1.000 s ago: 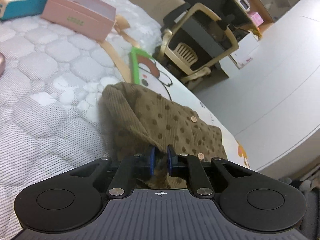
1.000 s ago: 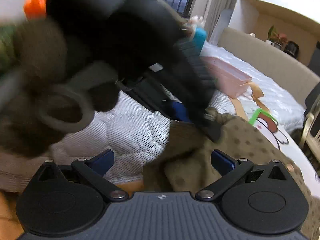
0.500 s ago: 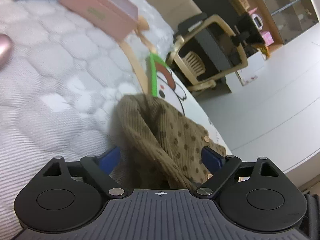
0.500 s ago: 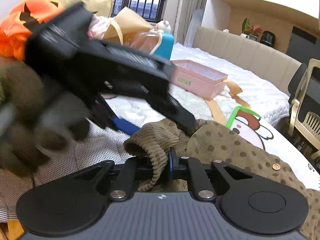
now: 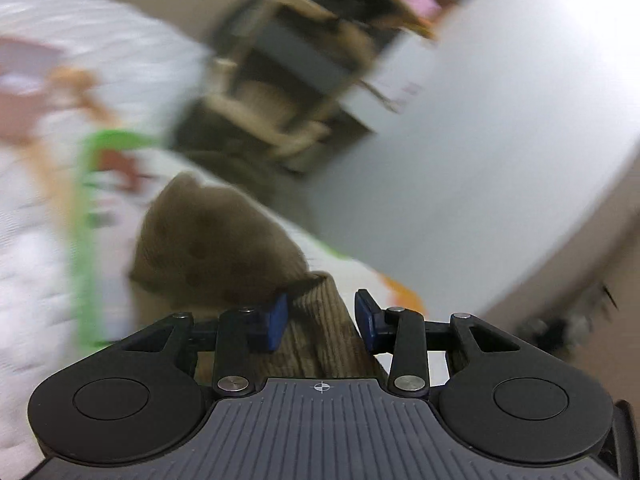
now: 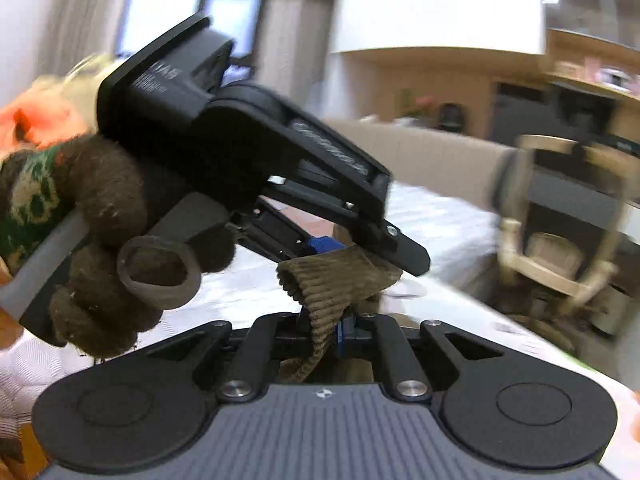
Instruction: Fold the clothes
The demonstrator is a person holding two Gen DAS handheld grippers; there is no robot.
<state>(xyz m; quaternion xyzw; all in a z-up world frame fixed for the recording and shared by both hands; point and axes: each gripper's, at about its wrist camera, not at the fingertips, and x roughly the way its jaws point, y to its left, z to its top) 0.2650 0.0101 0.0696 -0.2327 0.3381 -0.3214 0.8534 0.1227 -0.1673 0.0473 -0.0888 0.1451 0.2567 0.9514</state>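
The right hand-held gripper (image 6: 326, 330) is clamped tight on a ribbed fold of the brown garment (image 6: 328, 280) at lower centre. The left hand-held gripper (image 5: 321, 318) is partly open, the garment's (image 5: 224, 240) edge lying between its blue pads (image 5: 276, 322), touching the left one. A gloved hand (image 6: 100, 240) grips it at left of the right view. The background is blurred.

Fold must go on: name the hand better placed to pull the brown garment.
Right. The right tongs are shut on the corduroy garment; the left tongs stand open around it, not gripping.
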